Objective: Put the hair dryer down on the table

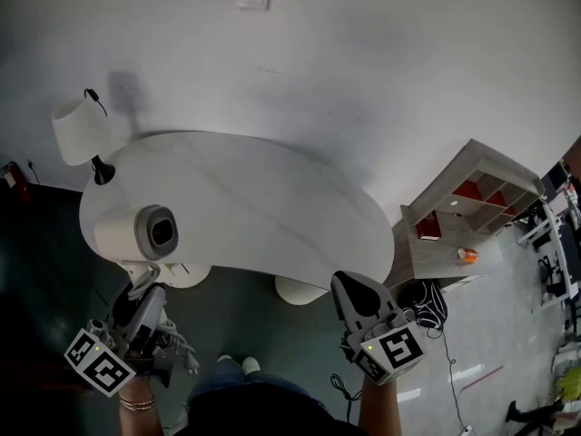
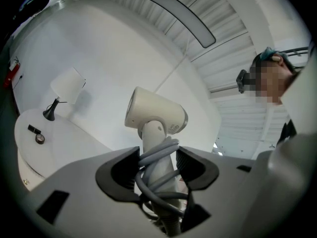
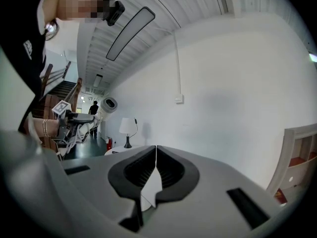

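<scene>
Your left gripper (image 2: 157, 168) pinches cord-wrapped handle of cream plastic hair dryer (image 1: 150, 232), held upright at lower left of frame, by left end of white oval table (image 1: 263, 203). Right gripper (image 3: 155, 168) pressed together, empty. Lower slowly, lay dryer well inside edge, then release.

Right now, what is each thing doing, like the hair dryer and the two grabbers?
hair dryer: held upright in the air, not on the table yet.
cord: wound round the hair dryer's handle.
left gripper: shut on the hair dryer's handle.
right gripper: shut, empty.
lamp: standing upright on the table.
</scene>
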`<act>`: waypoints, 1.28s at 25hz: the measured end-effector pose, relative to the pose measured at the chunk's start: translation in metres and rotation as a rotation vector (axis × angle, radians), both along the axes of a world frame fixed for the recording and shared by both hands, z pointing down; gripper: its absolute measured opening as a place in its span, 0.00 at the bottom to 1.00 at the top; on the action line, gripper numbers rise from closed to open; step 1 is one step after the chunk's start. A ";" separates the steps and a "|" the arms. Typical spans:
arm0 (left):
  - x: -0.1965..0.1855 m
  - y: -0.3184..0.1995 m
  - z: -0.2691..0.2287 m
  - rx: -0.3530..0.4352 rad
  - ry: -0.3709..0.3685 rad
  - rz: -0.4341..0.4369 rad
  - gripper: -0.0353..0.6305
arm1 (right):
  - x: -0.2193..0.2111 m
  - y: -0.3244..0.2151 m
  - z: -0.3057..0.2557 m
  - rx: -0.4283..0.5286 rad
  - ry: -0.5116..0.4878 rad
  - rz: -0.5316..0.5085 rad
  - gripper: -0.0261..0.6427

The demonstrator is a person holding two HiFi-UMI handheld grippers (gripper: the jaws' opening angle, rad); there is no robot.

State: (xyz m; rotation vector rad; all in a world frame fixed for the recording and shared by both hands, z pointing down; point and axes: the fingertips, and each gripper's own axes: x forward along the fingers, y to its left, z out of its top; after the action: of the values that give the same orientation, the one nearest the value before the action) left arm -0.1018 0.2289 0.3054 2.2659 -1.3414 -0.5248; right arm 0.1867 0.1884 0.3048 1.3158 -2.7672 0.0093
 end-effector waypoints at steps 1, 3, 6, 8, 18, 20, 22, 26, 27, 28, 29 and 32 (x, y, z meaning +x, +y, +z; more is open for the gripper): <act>0.000 -0.001 0.001 -0.004 0.003 -0.004 0.42 | 0.002 -0.001 0.000 -0.004 0.003 0.004 0.07; -0.001 0.000 0.001 -0.011 0.001 -0.010 0.42 | 0.007 -0.003 0.001 -0.022 0.009 0.022 0.07; 0.000 0.000 0.001 -0.014 -0.003 -0.009 0.41 | 0.016 -0.005 0.007 -0.037 0.028 0.043 0.07; 0.000 0.000 0.001 -0.013 -0.005 -0.005 0.42 | 0.016 -0.005 0.010 -0.044 0.023 0.045 0.07; 0.000 -0.002 -0.001 0.008 0.012 0.004 0.42 | 0.003 0.002 0.011 -0.037 0.022 0.012 0.07; 0.000 -0.002 -0.002 0.012 0.012 0.006 0.42 | 0.001 0.000 0.010 -0.039 0.010 0.008 0.07; 0.000 -0.001 -0.002 0.015 0.007 0.005 0.42 | 0.003 0.001 0.017 -0.036 0.027 0.005 0.07; 0.002 0.001 -0.003 0.015 -0.011 0.002 0.42 | 0.002 0.000 0.004 -0.002 -0.027 -0.012 0.07; 0.001 0.000 -0.003 0.015 -0.015 0.003 0.42 | 0.000 -0.001 0.003 0.001 -0.032 -0.013 0.07; -0.003 -0.003 -0.002 0.014 -0.016 0.004 0.42 | -0.004 -0.004 0.003 -0.003 -0.023 -0.008 0.07; -0.011 -0.009 -0.002 0.012 -0.014 0.006 0.42 | -0.013 -0.009 0.002 -0.008 -0.020 -0.002 0.07; -0.045 -0.040 -0.003 -0.003 0.002 0.026 0.42 | -0.049 -0.035 -0.002 -0.031 -0.021 0.017 0.07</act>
State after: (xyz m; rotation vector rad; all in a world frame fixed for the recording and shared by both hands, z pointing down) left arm -0.1467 0.1889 0.3028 2.2771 -1.3090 -0.5157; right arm 0.1379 0.1536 0.3032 1.3393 -2.7621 0.0670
